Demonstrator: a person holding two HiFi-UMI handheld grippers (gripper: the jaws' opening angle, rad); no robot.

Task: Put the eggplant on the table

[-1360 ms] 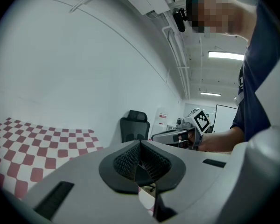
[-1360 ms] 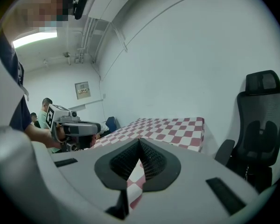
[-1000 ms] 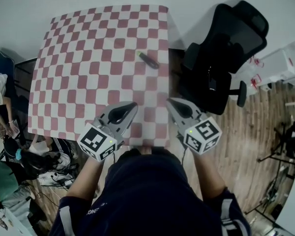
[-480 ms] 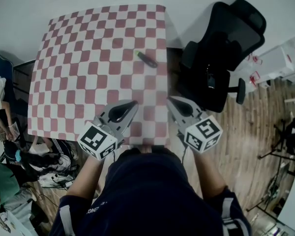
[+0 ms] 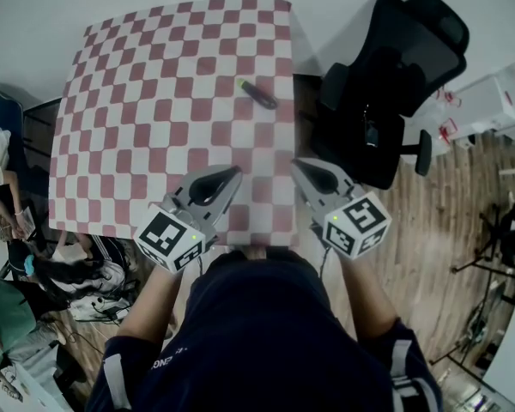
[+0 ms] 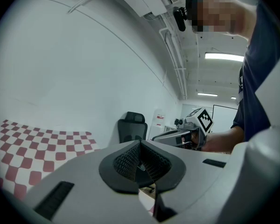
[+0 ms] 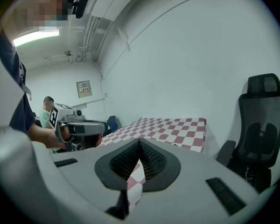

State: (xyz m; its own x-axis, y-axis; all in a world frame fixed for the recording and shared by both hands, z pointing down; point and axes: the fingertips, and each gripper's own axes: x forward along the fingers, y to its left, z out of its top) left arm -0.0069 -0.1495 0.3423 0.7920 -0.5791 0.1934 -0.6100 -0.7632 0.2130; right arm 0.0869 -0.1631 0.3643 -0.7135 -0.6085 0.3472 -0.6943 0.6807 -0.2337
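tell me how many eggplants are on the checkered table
1. The eggplant lies near the right edge of the checkered table, toward the far side. Little of the tabletop is hidden.

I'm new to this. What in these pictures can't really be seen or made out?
- The eggplant: tiny in the head view, not made out in either gripper view.
- The table, its near edge: head view, covered by the left gripper and right gripper.
- The chair, its base: head view, hidden under its seat.
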